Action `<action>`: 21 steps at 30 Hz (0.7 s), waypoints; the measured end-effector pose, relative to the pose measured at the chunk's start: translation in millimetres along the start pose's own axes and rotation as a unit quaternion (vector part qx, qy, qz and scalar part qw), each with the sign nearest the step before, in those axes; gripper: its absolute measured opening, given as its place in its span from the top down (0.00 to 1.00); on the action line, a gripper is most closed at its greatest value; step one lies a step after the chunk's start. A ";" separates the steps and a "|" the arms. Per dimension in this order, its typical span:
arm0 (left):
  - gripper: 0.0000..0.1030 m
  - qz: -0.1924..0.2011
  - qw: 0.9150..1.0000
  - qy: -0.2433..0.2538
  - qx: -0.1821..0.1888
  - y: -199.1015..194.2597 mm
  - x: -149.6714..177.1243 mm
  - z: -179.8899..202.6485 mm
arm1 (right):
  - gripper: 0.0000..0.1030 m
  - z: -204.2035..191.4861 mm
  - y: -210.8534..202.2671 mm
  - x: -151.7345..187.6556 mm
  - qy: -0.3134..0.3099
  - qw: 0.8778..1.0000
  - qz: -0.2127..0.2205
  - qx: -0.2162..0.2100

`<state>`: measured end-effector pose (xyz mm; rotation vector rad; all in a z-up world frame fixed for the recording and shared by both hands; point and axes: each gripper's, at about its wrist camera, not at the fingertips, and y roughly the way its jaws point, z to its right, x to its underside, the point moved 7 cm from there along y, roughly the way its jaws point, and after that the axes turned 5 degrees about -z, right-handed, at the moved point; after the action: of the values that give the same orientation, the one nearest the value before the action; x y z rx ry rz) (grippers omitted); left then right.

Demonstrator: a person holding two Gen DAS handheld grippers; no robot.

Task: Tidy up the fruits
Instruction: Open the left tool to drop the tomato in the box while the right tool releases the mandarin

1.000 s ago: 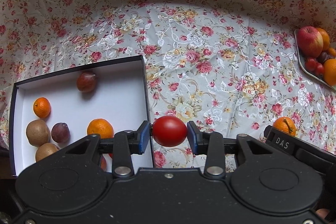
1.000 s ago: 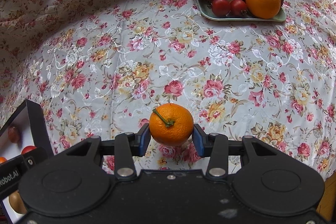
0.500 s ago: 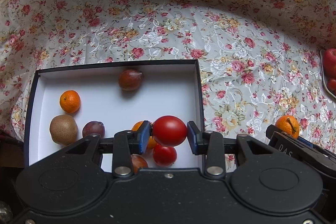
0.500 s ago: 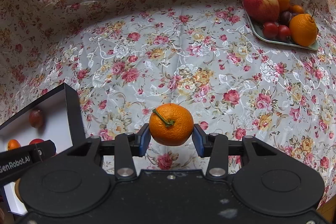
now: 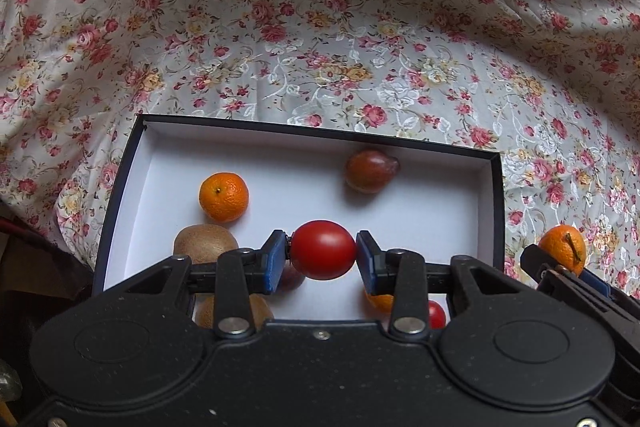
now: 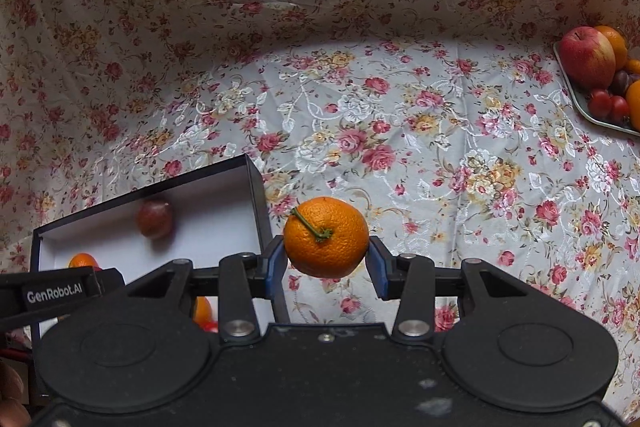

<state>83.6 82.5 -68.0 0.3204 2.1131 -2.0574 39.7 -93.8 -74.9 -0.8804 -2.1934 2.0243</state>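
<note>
My left gripper [image 5: 322,255] is shut on a red tomato [image 5: 322,249] and hangs over the white inside of the dark-rimmed box [image 5: 490,195]. In the box lie a small orange [image 5: 223,197], a dark red fruit [image 5: 371,171], a kiwi [image 5: 204,243] and more fruit half hidden under the fingers. My right gripper [image 6: 326,243] is shut on an orange with a green stem [image 6: 326,237], above the flowered cloth just right of the box [image 6: 256,187]. That orange [image 5: 562,249] also shows at the right edge of the left wrist view.
A flowered cloth [image 6: 400,131] covers the table and rises behind it. At the far right a grey tray [image 6: 580,103] holds an apple [image 6: 586,57], oranges, small tomatoes and a dark plum. The left gripper's body [image 6: 56,291] crosses the lower left of the right wrist view.
Both grippers have moved left with their fruit. The left one now hangs over the middle of the box; the right one has come up beside the box's right wall, and the tray has slid toward the right edge.
</note>
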 end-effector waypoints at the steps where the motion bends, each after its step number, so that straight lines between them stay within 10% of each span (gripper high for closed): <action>1: 0.54 0.002 1.000 -0.002 -0.002 0.7 -1.4 -3.6 | 0.56 -7.1 1.2 0.3 -0.007 1.000 0.002 -0.002; 21: 0.53 -0.001 1.000 -0.014 -0.010 9.1 -3.1 -26.6 | 0.55 -58.4 4.2 9.1 -0.070 0.997 0.022 -0.033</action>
<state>89.7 109.3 -75.1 0.2863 2.1170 -2.0283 56.4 -37.0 -73.0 -0.8233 -2.3456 2.1041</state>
